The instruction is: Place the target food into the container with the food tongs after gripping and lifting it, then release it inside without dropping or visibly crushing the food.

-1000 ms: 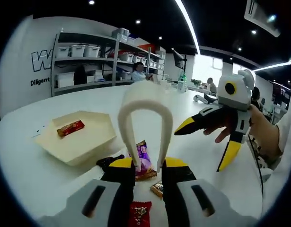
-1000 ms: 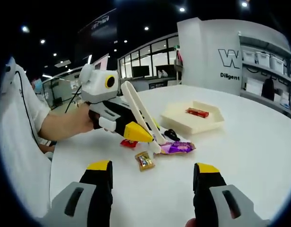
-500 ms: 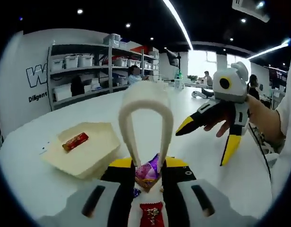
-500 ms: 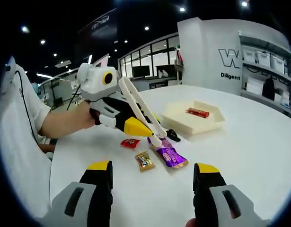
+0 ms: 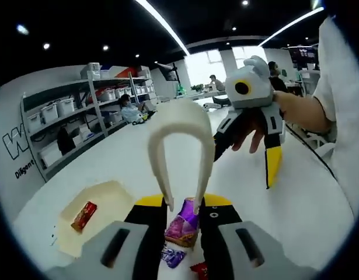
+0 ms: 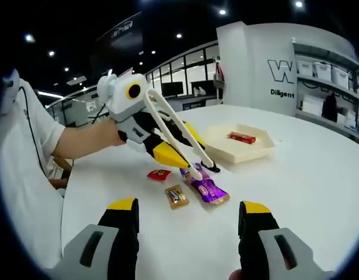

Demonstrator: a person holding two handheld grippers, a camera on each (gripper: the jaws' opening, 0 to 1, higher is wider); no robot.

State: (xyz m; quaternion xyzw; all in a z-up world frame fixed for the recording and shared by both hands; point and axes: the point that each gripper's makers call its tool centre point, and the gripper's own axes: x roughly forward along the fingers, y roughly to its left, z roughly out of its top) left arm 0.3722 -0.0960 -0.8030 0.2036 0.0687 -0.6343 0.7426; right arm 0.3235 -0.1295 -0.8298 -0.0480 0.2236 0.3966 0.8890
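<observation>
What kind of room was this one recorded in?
Probably an open-plan office or lab workspace: grey metal shelving stacked with white storage bins, a big round white table, long ceiling strip lights, and glass-walled rooms behind.

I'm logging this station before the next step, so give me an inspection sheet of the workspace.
Surface: white table, bare around the work.
Job's things: purple candy pinched in the white tongs; beige tray holds a red bar.
Clutter: red candy, gold candy, black item.
Grippers: left gripper shut on the tongs; right gripper open, empty.
Cables: black cable under the person's arm.
Surroundings: shelving with bins, seated people behind.
</observation>
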